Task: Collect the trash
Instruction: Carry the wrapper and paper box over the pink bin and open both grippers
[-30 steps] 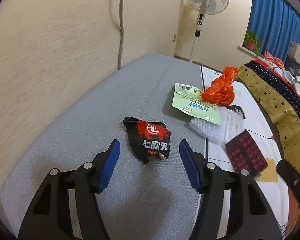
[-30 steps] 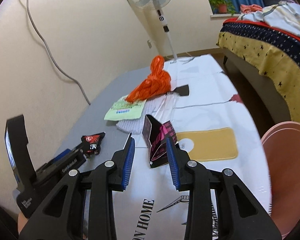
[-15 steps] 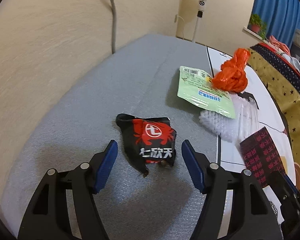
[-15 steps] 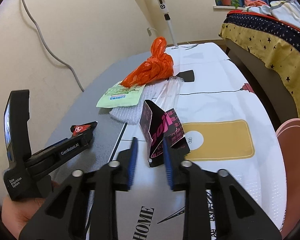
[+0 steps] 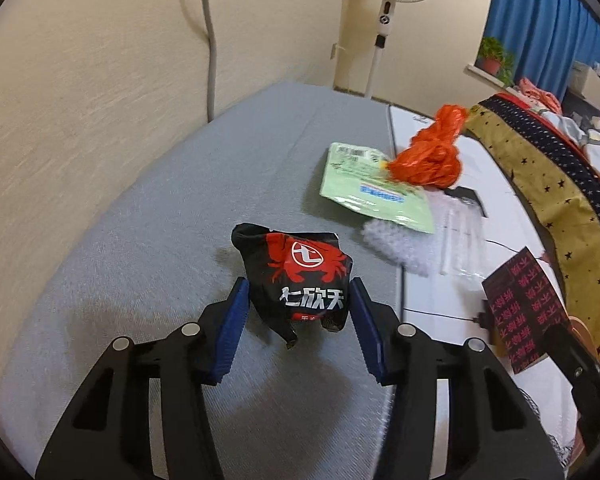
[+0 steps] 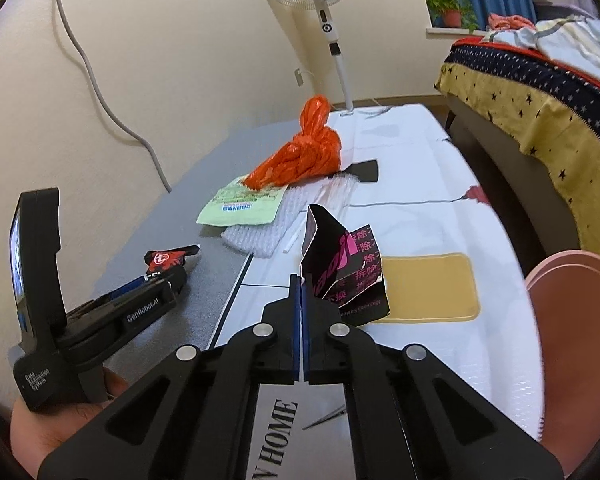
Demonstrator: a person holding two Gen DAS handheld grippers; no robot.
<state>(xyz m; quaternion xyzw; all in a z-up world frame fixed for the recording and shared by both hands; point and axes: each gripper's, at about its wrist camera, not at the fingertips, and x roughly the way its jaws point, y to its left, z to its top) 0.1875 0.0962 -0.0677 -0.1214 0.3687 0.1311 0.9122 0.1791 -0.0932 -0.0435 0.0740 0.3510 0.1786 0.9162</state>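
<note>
Crumpled black-and-red foil snack wrapper point(image 5: 300, 280) sits between the left gripper point(image 5: 298, 330)'s spread fingers (right gripper point(image 6: 302, 312)'s clenched on the folded black-and-pink carton point(image 6: 342, 276)) and might slide away.

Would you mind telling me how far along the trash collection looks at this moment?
Nothing looks binned yet. In hand: the right gripper is shut on the black-and-pink carton; the left gripper brackets the black crab wrapper, jaws not fully shut. Left on the table: the orange bag, green packet and bubble wrap.
</note>
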